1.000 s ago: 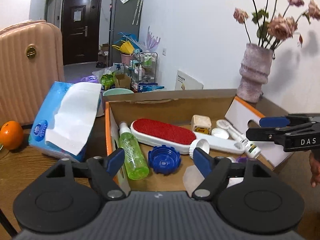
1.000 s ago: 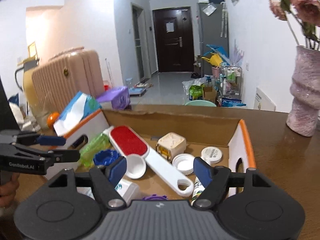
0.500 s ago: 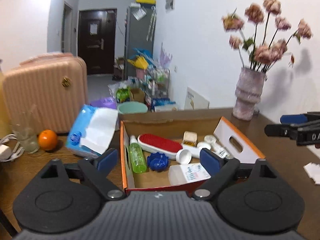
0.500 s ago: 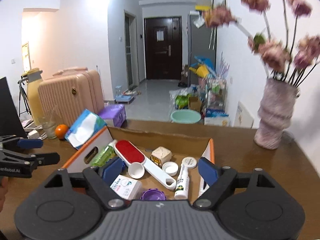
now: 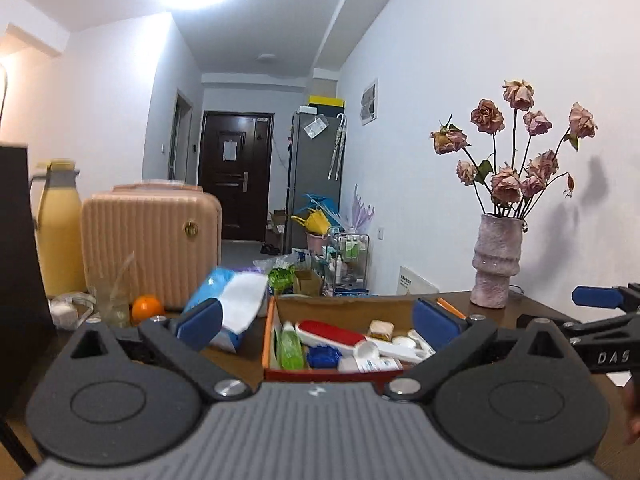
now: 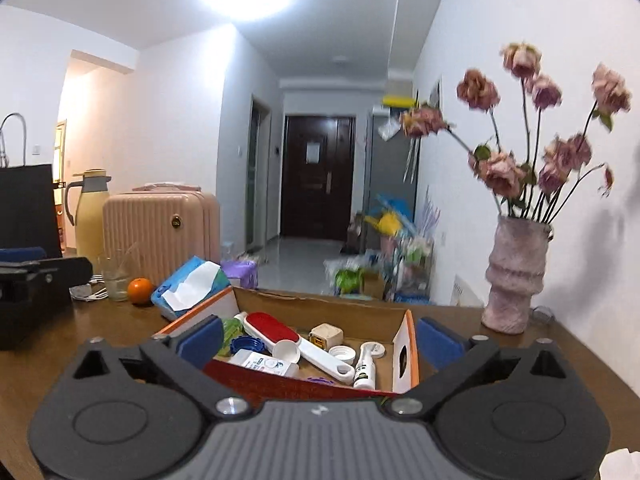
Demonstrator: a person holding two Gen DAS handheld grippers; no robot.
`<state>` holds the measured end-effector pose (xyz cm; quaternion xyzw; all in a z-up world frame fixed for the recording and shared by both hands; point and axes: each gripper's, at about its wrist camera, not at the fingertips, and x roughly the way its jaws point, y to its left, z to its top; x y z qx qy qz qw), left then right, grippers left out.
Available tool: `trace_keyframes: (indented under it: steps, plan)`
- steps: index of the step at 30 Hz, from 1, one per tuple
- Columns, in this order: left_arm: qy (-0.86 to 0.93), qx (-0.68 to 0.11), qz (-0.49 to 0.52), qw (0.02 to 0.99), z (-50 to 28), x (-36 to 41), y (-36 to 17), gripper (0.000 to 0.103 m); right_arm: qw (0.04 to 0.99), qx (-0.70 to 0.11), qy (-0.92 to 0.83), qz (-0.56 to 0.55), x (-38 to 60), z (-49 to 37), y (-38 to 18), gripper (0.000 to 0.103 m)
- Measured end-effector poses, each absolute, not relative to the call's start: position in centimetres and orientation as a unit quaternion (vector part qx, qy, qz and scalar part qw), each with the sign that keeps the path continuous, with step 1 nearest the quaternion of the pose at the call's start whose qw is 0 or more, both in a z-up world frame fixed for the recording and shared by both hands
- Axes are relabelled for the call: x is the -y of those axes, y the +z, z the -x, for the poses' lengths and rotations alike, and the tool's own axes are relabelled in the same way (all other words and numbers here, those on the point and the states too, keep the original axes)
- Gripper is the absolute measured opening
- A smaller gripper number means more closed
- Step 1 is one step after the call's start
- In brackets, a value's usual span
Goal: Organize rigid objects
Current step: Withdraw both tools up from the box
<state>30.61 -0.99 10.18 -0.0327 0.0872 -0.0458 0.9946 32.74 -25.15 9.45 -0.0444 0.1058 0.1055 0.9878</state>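
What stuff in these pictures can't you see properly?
- Purple thing in the box: right wrist view, the box's front wall hides most of it.
- White bottle label: left wrist view, too small to read.
- Flowers: right wrist view, blurred.
- Right claw: left wrist view, cut off by the right edge.
- Green bottle: right wrist view, mostly behind a blue pad.

Red brush (image 6: 272,330) — ribbed pink suitcase (image 5: 150,248)

You've got the red lint brush (image 6: 272,327), green bottle (image 5: 291,346) and blue cap (image 5: 324,357) all lying flat inside the cardboard box (image 6: 320,306).
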Motion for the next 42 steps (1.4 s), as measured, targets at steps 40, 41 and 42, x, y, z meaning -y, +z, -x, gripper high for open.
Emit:
trace_keyframes:
  steps: [40,41,42]
  plan:
    - [-0.025,-0.106,0.044,0.993,-12.0,-1.0,3.6,0.103,0.992,-0.107,0.063,-0.004,23.7,-14.1,3.9,0.103]
    - [-0.027,-0.107,0.043,0.993,-11.6,-1.0,3.6,0.103,0.992,-0.108,0.064,-0.002,23.5,-13.4,3.6,0.103]
    - [-0.035,-0.109,0.035,0.993,-11.1,-1.1,3.6,0.103,0.992,-0.11,0.065,0.007,23.3,-12.6,3.3,0.103]
